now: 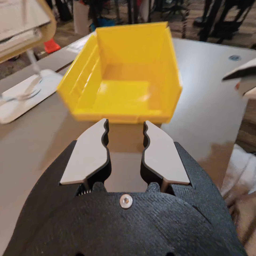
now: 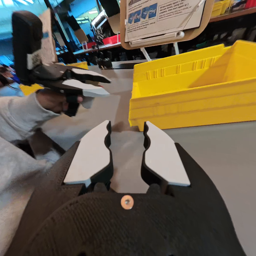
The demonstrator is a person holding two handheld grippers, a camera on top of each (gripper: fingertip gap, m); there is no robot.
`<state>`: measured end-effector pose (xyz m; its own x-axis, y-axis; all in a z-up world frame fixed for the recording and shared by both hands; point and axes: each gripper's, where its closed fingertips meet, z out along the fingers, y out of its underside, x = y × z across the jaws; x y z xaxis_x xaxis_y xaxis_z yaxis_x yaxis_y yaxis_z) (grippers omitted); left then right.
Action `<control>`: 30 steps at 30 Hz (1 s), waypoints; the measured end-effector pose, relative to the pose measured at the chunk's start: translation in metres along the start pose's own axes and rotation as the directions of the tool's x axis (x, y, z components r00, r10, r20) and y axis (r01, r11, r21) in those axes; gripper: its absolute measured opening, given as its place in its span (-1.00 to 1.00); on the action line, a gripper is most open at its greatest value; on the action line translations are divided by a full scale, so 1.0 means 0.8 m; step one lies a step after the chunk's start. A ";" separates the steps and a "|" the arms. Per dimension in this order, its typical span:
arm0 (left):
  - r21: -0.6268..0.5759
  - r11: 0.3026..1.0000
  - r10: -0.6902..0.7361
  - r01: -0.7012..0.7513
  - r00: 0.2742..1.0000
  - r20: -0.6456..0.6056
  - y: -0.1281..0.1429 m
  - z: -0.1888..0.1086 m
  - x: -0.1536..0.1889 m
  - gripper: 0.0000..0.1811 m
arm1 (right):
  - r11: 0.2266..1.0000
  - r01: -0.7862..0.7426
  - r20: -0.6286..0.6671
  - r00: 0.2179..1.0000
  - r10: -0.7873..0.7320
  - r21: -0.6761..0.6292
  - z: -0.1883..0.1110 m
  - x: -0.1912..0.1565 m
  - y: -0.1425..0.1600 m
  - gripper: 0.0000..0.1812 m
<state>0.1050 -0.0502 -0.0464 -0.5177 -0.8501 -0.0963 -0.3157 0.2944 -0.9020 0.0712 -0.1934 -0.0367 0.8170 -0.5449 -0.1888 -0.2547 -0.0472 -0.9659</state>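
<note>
An empty yellow plastic bin (image 1: 124, 88) stands on the grey table (image 1: 200, 97). My left gripper (image 1: 126, 122) is open and empty, with its fingertips just short of the bin's near low wall. My right gripper (image 2: 126, 123) is open and empty, low over the table, pointing at the bin's near corner (image 2: 194, 99), which lies to its right. In the right wrist view the left gripper (image 2: 109, 88) shows at the left, held by a hand in a grey sleeve, jaws apart. In the left wrist view the right gripper (image 1: 234, 86) shows at the right edge.
A printed sheet on a brown board (image 2: 159, 20) stands on a white stand behind the bin; its white base (image 1: 27, 94) lies left of the bin. A red object (image 1: 52, 45) sits beyond. Shelves with red and yellow bins fill the background.
</note>
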 end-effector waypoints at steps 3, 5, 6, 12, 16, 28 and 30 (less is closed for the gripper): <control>-0.072 0.994 -0.080 0.083 0.996 0.033 0.042 -0.038 -0.023 -0.46 | 0.986 0.168 -0.152 0.975 -0.162 0.022 0.014 0.014 -0.009 -0.18; -0.019 0.981 -0.194 0.195 0.980 0.038 0.053 -0.057 -0.022 -0.46 | 0.968 0.249 -0.238 0.942 -0.237 0.022 0.028 0.018 -0.013 0.07; 0.020 0.966 -0.259 0.259 0.966 0.019 0.057 -0.064 -0.016 -0.49 | 0.959 0.283 -0.276 0.922 -0.273 -0.001 0.036 0.019 -0.010 0.19; -0.095 0.919 -0.395 0.383 0.885 -0.245 0.093 -0.066 0.057 -0.61 | 0.955 0.287 -0.395 0.870 -0.294 -0.079 0.089 0.032 0.001 0.54; -0.103 0.932 -0.362 0.347 0.894 -0.263 0.095 -0.067 0.067 -0.60 | 0.998 0.056 -0.407 0.911 -0.062 -0.026 0.111 0.062 -0.004 0.48; -0.132 0.917 -0.399 0.377 0.880 -0.258 0.100 -0.060 0.063 -0.61 | 0.983 -0.184 -0.411 0.896 0.170 0.006 -0.014 0.231 -0.009 -0.90; -0.128 0.919 -0.394 0.373 0.884 -0.252 0.100 -0.061 0.063 -0.59 | 0.990 -0.140 -0.444 0.887 0.130 0.010 -0.045 0.263 -0.016 -0.95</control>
<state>0.0153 -0.0481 -0.1030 -0.5335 -0.7577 0.3759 -0.5851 0.0097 -0.8109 0.2278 -0.3376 -0.0581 0.4616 -0.8608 -0.2143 -0.3615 0.0381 -0.9316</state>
